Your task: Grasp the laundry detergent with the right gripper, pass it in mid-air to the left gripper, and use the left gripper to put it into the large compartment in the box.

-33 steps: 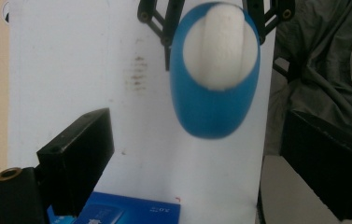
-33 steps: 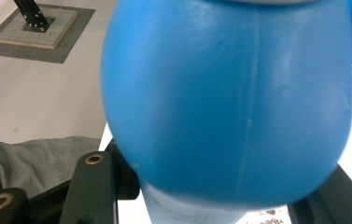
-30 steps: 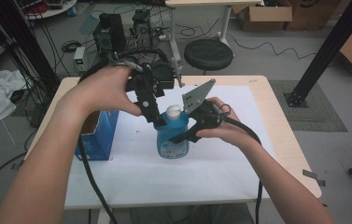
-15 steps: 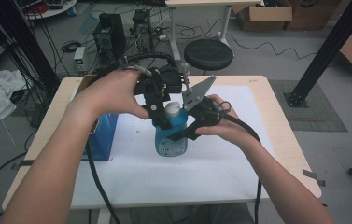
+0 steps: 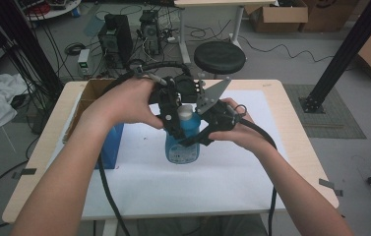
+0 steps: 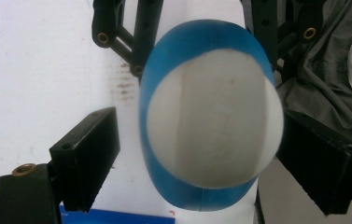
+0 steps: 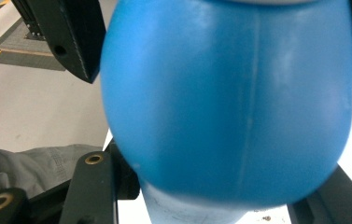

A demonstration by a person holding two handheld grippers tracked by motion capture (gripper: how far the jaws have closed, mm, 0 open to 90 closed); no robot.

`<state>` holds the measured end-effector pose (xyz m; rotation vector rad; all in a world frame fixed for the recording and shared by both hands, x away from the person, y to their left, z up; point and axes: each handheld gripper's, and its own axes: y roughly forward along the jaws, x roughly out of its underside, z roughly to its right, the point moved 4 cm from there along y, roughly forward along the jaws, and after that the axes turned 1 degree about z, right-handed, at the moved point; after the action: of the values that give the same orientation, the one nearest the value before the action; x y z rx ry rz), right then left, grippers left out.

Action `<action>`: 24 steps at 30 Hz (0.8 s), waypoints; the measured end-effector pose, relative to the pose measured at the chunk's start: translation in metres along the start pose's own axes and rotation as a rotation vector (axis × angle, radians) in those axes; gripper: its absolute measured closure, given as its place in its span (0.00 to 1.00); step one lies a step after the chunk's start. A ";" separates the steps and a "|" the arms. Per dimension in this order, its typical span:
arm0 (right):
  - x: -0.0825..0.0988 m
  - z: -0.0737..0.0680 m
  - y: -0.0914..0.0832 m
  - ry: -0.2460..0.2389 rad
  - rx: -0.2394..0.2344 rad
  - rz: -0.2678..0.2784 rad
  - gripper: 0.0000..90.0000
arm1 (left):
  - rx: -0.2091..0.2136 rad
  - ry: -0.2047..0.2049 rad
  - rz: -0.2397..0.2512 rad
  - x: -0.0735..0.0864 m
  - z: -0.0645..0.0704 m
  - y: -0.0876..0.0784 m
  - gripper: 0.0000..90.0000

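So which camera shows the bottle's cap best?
The left gripper view: it looks straight down on the white cap. The high view shows it small between the grippers. The right gripper view shows the blue bottle, barely any cap.

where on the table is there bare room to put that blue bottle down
The white sheet is bare in front of the bottle, toward the near edge, and on its right side out to the table's right rim. The left side is crowded: the blue box and cardboard box stand there, and both grippers close in around the bottle at the middle.
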<state>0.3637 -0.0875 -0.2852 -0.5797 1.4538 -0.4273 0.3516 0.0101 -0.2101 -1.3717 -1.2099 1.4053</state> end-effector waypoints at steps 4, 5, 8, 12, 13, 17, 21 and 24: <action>0.000 0.000 0.000 0.003 0.002 -0.002 0.51 | 0.002 -0.006 0.008 -0.001 0.000 0.000 0.20; 0.000 0.000 0.000 0.002 0.001 -0.001 0.51 | -0.008 0.002 0.009 -0.001 -0.001 0.000 0.21; 0.000 -0.001 0.000 0.006 0.000 0.001 0.51 | -0.008 -0.007 0.005 -0.001 -0.001 0.001 0.22; 0.000 -0.001 0.002 0.007 -0.003 -0.004 0.51 | -0.002 -0.011 0.004 0.000 0.000 0.001 0.25; 0.000 -0.001 0.002 0.005 -0.002 -0.004 0.51 | -0.004 -0.011 0.006 0.000 0.000 0.002 0.26; 0.000 -0.001 0.002 0.006 -0.002 -0.003 0.51 | -0.007 -0.010 0.004 0.000 0.000 0.002 0.27; 0.001 -0.001 0.002 0.006 -0.002 -0.001 0.51 | -0.012 -0.013 0.005 0.000 0.000 0.001 0.27; 0.000 -0.001 0.002 0.006 -0.003 -0.003 0.51 | -0.010 -0.015 0.007 -0.001 0.000 0.002 0.28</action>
<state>0.3628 -0.0862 -0.2869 -0.5833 1.4598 -0.4300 0.3518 0.0091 -0.2116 -1.3758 -1.2249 1.4178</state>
